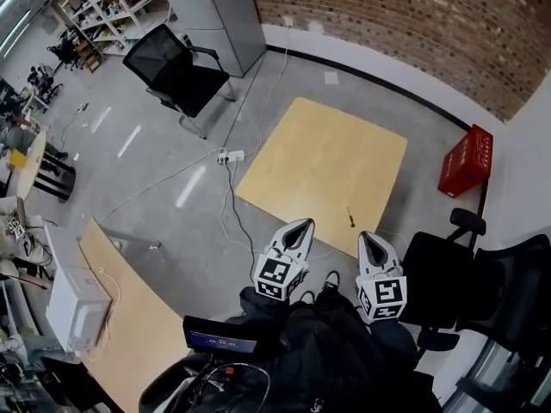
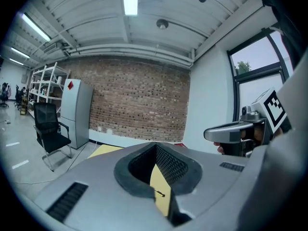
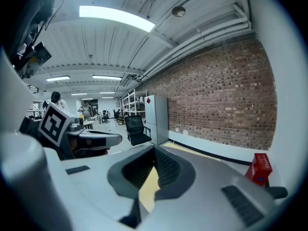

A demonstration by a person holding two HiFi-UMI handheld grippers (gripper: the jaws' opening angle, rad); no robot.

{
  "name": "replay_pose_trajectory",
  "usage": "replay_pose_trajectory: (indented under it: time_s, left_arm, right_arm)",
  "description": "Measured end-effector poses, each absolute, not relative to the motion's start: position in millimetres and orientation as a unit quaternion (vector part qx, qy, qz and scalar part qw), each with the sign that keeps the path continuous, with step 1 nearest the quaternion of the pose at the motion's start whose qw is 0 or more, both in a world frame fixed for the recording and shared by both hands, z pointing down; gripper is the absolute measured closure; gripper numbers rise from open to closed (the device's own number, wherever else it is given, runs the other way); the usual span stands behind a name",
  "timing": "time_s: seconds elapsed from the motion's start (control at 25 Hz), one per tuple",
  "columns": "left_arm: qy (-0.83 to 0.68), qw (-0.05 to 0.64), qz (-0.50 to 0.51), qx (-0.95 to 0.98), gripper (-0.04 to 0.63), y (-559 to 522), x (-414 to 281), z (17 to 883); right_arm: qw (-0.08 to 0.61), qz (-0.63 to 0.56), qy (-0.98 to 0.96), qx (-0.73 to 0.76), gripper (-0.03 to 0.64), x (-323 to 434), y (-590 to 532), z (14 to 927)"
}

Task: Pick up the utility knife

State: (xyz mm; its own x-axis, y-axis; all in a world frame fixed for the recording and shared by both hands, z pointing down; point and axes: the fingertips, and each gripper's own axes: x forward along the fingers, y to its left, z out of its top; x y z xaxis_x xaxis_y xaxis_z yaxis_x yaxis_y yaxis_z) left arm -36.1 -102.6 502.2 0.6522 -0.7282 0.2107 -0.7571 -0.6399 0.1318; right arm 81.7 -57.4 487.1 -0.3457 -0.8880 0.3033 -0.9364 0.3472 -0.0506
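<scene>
Near the pale wooden worktop's [image 1: 318, 162] edge, the slim dark utility knife [image 1: 349, 217] may skid off if the shut, empty left claw [image 1: 300, 224] or right claw [image 1: 369, 238] bumps it.

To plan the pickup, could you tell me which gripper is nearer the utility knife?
Right. The right gripper is just right of the utility knife, toward the person; the left gripper is farther off on its left.

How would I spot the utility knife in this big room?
Look for the pale square wooden table standing on the grey floor below the brick wall. Near the edge closest to the viewer, toward the right corner, lies the utility knife, a short thin dark stick. Nothing else lies on the tabletop, so that lone sliver is it.
</scene>
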Motion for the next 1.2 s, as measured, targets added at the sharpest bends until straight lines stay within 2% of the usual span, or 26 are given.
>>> replay_pose_trajectory:
  time_s: [0.44, 0.72, 1.2]
  left_arm:
    - [-0.448, 0.12, 0.111, 0.879, 0.598, -143, -8, 530]
    - [-0.455, 0.168, 0.153, 0.861, 0.598, -154, -18, 576]
    - [-0.436, 0.236, 0.226, 0.838, 0.598, -167, -41, 654]
  right_arm:
    - [0.124, 0.139, -0.824, 0.535, 0.614, 129, -100, 522]
    - [0.14, 0.178, -0.823, 0.521, 0.614, 124, -125, 560]
    - [0.205, 0.255, -0.798, 0.507, 0.614, 111, -149, 653]
